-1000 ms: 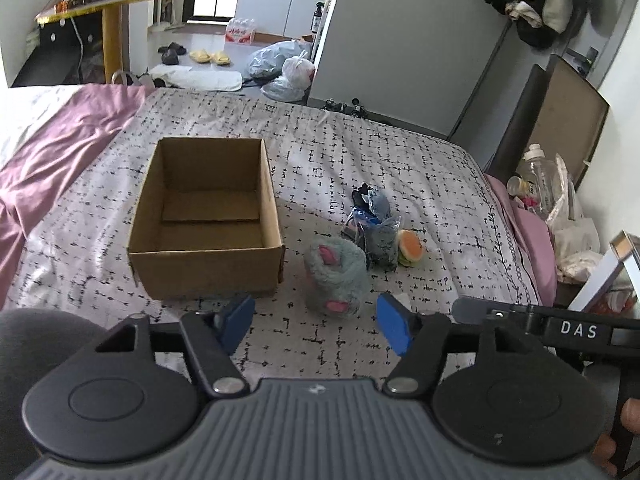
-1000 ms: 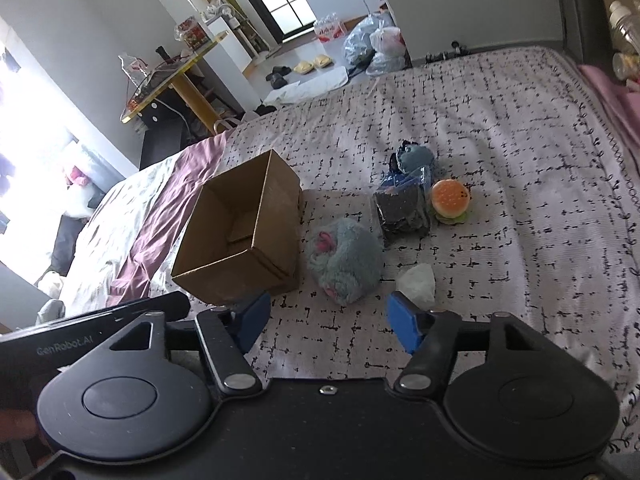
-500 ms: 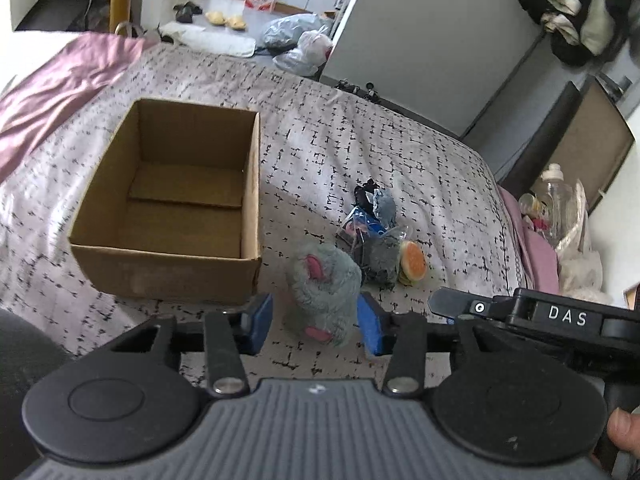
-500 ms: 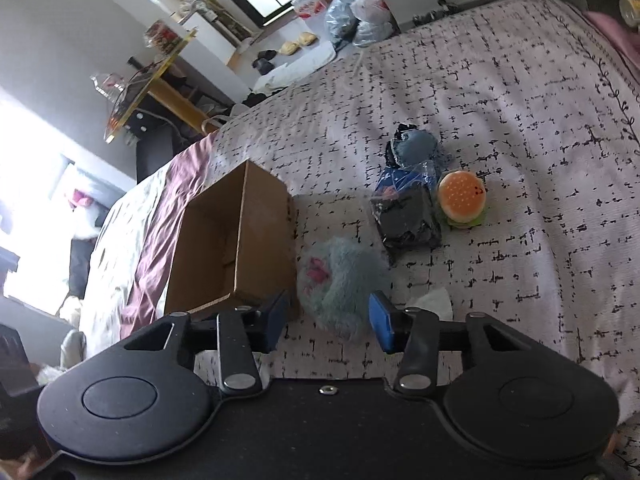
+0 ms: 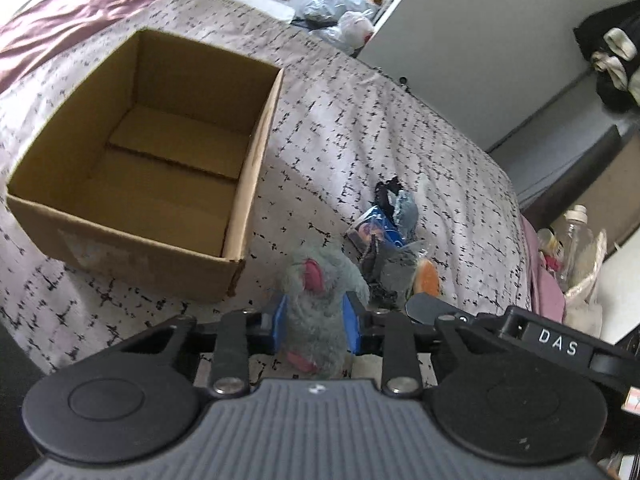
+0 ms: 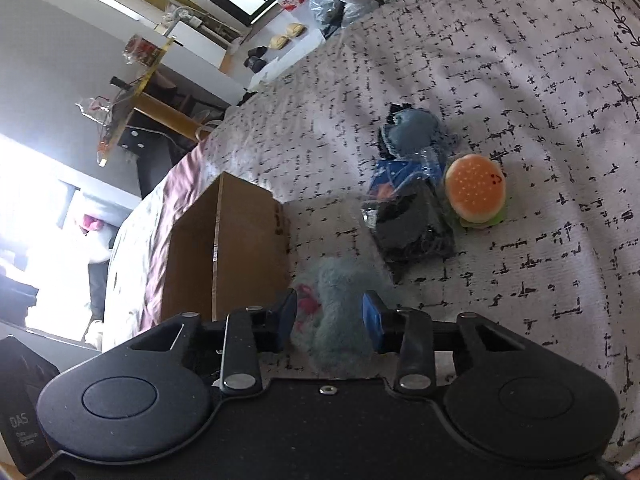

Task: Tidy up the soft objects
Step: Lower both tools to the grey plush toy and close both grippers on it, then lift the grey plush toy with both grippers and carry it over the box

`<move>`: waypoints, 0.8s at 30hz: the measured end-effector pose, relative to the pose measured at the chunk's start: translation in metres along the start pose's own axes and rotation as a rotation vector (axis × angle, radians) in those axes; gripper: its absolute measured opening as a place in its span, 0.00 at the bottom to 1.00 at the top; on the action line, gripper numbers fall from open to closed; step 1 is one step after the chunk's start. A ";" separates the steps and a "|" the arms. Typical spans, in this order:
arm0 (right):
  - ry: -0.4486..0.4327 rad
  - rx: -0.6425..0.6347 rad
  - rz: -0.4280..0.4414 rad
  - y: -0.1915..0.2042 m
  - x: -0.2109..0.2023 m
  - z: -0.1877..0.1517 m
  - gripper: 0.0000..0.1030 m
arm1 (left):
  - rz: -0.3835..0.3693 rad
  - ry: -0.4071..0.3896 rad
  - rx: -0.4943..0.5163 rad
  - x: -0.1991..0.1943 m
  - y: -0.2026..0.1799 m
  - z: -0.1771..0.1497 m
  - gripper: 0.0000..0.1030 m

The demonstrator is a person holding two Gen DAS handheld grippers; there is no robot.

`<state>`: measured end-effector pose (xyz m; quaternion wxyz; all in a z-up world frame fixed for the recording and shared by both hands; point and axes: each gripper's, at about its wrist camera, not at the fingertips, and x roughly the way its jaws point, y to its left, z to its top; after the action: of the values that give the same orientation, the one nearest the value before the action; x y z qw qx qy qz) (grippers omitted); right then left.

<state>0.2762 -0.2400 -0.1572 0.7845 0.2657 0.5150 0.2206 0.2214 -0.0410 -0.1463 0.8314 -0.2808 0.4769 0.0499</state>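
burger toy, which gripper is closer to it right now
Right. The right gripper sits on the burger toy's side of the grey plush; the left gripper clamps that plush nearer the cardboard box, farther off.

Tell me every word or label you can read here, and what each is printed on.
"DAS": white letters on the black handle of the other tool, left camera.
"DAS": faint, on the black device at the right camera's left edge; smaller lines beneath are unreadable.
Blue packet: print too blurred.
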 end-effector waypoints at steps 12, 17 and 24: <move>0.069 0.015 0.018 -0.012 0.034 0.004 0.38 | 0.043 0.017 -0.087 0.036 0.012 0.004 0.23; 0.083 0.027 0.016 -0.014 0.042 0.004 0.48 | 0.045 0.041 -0.100 0.044 0.017 0.006 0.23; 0.140 0.047 -0.020 -0.023 0.059 -0.002 0.43 | 0.059 0.057 -0.085 0.052 0.013 0.000 0.20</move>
<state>0.2978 -0.2204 -0.2130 0.7423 0.2629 0.5763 0.2186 0.2449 -0.0395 -0.1940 0.8029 -0.3030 0.5059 0.0868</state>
